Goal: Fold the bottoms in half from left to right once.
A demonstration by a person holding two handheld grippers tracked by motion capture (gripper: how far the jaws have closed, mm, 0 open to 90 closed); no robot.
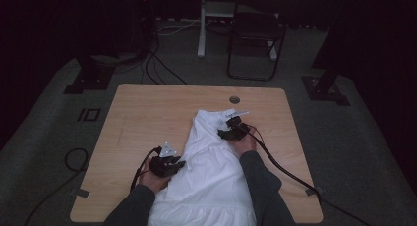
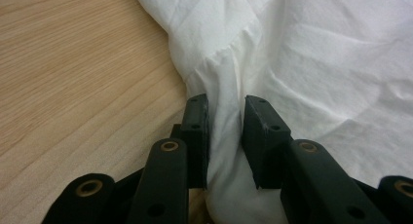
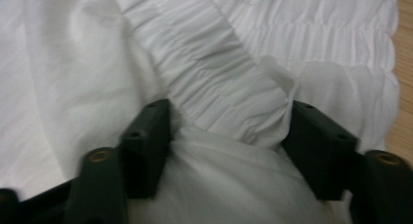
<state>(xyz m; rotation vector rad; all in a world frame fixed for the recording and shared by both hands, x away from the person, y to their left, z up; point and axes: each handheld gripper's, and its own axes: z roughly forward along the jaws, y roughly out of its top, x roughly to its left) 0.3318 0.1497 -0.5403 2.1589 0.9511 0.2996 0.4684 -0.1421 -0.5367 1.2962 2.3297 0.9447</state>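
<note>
Table (image 1: 147, 113): a pale wooden top with a round hole (image 1: 234, 99) near its far edge, and bare wood runs wide on the left side.

Garment (image 1: 211, 172): a white cloth piece lies on the right half of the table, long and narrow, reaching from the near edge between the person's forearms up toward the hole. Its far end is a gathered, ruched band (image 3: 214, 63), which the right gripper view shows rumpled and folded over, with a strip of table at the right edge.

Sleeves (image 1: 265, 186): two dark sleeves come in from the bottom, one on each side of the garment.

Left gripper (image 1: 179, 165): it's low on the garment's left edge, right where cloth meets wood. In the left gripper view (image 2: 226, 136) the jaws stand close together with a bunched ridge of white fabric pinched between them, both pads pressing on it. That's a firm hold on the garment's side.

Right gripper (image 1: 227, 130): up near the far end, on the ruched band. In the right gripper view (image 3: 226, 131) the jaws stand much wider, and a thick hump of gathered cloth fills the gap from one pad to the other, puckering at the right pad.

Cables (image 1: 290, 174): dark leads trail off both grippers across the table.
</note>
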